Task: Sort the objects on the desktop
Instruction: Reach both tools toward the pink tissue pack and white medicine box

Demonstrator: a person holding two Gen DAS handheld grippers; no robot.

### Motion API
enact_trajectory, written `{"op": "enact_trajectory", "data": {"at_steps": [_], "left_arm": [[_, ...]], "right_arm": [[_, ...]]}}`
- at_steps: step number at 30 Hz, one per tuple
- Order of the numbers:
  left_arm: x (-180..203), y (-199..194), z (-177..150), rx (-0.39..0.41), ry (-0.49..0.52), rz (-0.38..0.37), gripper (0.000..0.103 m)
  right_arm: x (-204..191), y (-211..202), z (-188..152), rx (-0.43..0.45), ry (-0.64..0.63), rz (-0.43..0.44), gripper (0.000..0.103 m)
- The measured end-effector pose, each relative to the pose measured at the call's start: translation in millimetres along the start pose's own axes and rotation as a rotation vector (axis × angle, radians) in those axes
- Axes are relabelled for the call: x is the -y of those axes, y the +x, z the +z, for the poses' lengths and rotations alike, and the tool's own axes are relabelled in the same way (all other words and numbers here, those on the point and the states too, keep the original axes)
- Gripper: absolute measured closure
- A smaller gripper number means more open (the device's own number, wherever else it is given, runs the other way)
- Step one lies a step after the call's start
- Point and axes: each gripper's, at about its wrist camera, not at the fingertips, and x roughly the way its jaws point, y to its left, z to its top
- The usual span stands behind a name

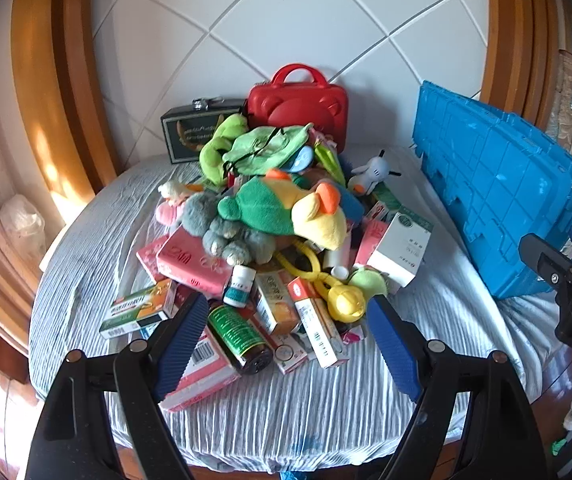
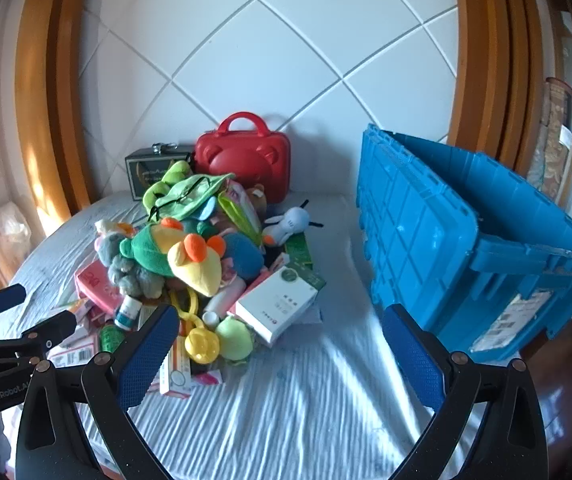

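Observation:
A heap of plush toys and medicine boxes lies on the striped cloth (image 1: pixel 286 408). On top is a green and yellow plush (image 1: pixel 286 210), also in the right wrist view (image 2: pixel 174 250). A dark brown bottle (image 1: pixel 240 338), a white box (image 1: pixel 399 248) and a yellow toy (image 1: pixel 345 300) lie at the heap's front. My left gripper (image 1: pixel 286 336) is open and empty, just in front of the heap over the bottle. My right gripper (image 2: pixel 282 340) is open and empty, right of the heap; it shows at the left wrist view's right edge (image 1: pixel 565 264).
A blue plastic crate (image 2: pixel 465 240) with its lid raised stands on the right. A red carry case (image 2: pixel 244 156) and a dark tin box (image 2: pixel 154 166) stand against the back wall. Wooden frames flank both sides.

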Motion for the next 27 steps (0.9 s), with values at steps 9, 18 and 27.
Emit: {"op": "enact_trajectory", "data": {"at_steps": [9, 18, 27], "left_arm": [[-43.1, 52.2, -25.3, -0.161, -0.132, 0.154, 0.021], [-102.5, 107.1, -73.7, -0.387, -0.255, 0.319, 0.021], [-120.3, 150.7, -75.2, -0.480, -0.182, 0.234, 0.021]], "right_arm": [[-2.9, 63.3, -4.5, -0.116, -0.064, 0.105, 0.000], [-5.2, 154.6, -16.2, -0.270, -0.125, 0.233, 0.000], [-41.2, 180.6, -40.4, -0.392, -0.131, 0.242, 0.000]]}}
